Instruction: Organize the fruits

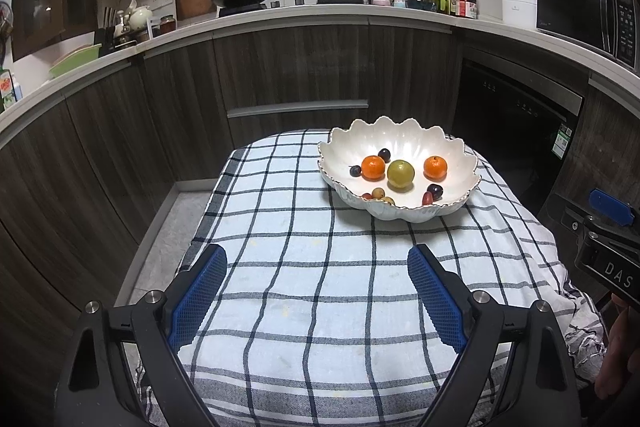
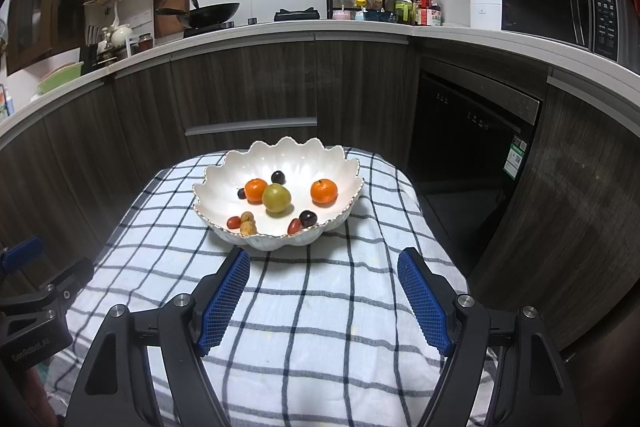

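Fruit inside bowl, cloth bare

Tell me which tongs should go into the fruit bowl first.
Right, probably. The right tongs sit open just short of the bowl, nearly centred on it; the left tongs, also open and empty, are farther back and off to its left.

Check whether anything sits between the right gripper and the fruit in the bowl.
Nothing visible does. The right gripper is open over bare checked cloth, and only the bowl's near rim lies ahead of the green fruit and the oranges.
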Tool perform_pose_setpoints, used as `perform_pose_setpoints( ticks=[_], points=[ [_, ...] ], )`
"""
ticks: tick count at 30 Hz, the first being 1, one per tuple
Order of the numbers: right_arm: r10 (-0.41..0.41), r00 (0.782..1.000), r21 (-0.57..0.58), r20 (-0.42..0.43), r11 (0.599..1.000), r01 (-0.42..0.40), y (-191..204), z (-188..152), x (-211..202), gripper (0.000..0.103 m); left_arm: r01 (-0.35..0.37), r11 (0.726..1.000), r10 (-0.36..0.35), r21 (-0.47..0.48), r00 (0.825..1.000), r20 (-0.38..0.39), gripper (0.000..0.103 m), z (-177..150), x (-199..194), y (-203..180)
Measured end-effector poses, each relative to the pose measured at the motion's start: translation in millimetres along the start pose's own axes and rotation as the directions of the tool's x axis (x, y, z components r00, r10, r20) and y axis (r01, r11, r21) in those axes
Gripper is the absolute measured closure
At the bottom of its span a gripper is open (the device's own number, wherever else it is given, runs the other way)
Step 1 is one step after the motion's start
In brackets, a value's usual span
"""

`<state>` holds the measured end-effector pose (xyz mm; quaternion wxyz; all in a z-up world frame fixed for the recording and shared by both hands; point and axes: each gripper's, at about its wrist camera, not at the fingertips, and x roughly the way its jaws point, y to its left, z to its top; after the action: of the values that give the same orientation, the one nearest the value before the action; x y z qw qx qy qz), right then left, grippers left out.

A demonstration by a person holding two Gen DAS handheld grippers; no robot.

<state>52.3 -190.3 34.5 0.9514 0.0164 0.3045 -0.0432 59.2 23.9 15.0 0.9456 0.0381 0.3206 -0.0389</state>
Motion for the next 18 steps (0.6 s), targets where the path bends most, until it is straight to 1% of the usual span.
perform_pose_setpoints(
  ticks=[18],
  points=[
    [-0.002,1.0,-0.001,0.001,1.0,0.002,0.9,-0.3,-0.7,0.026,-0.001,1.0,0.001,-0.002,1.0,-0.008,0.01,-1.6,1.4,1.1]
  ],
)
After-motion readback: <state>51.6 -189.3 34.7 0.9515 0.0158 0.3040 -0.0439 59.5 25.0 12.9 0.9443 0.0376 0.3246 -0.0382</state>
